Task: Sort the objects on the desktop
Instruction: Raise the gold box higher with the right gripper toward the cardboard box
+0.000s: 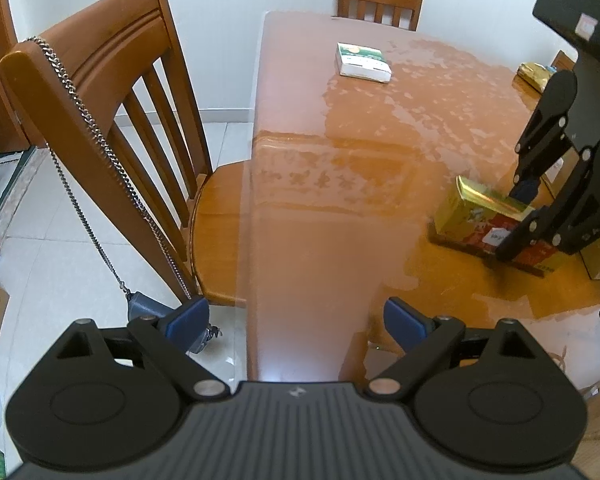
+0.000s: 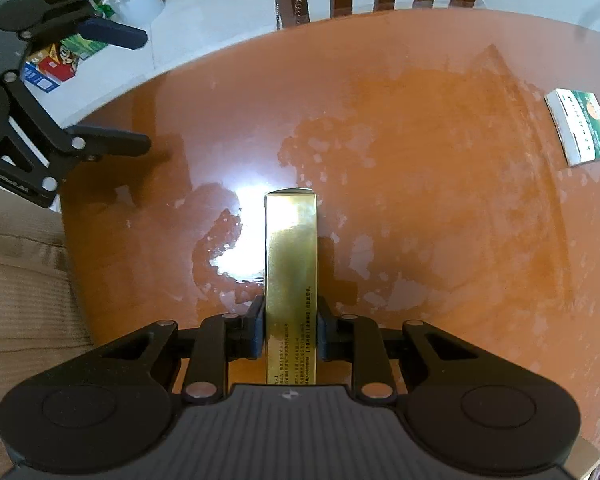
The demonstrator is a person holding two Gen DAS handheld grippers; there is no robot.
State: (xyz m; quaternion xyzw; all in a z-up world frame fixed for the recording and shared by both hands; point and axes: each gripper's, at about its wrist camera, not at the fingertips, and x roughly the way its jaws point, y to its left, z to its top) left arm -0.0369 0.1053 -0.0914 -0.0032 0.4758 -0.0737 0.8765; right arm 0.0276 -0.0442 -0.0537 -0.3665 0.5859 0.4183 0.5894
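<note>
The right claw point(image 2: 290, 334) points down at the worktop point(image 2: 420, 200), pinching the gold box point(image 2: 290, 264) across its narrow sides. The left claw point(image 1: 296, 320), spread and empty, hovers near that box. A green-and-white box point(image 1: 362, 62), perhaps medicine, lies well beyond it, the way between bare.

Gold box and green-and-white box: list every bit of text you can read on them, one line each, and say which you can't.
Gold box: small dark print on the face near the right claw; too small to read.
Gold box, white sticker: handwriting, blurred, partly behind the claw; unreadable.
Green-and-white box: printed lines on the green cover; too small to read.
No text can be quoted.
</note>
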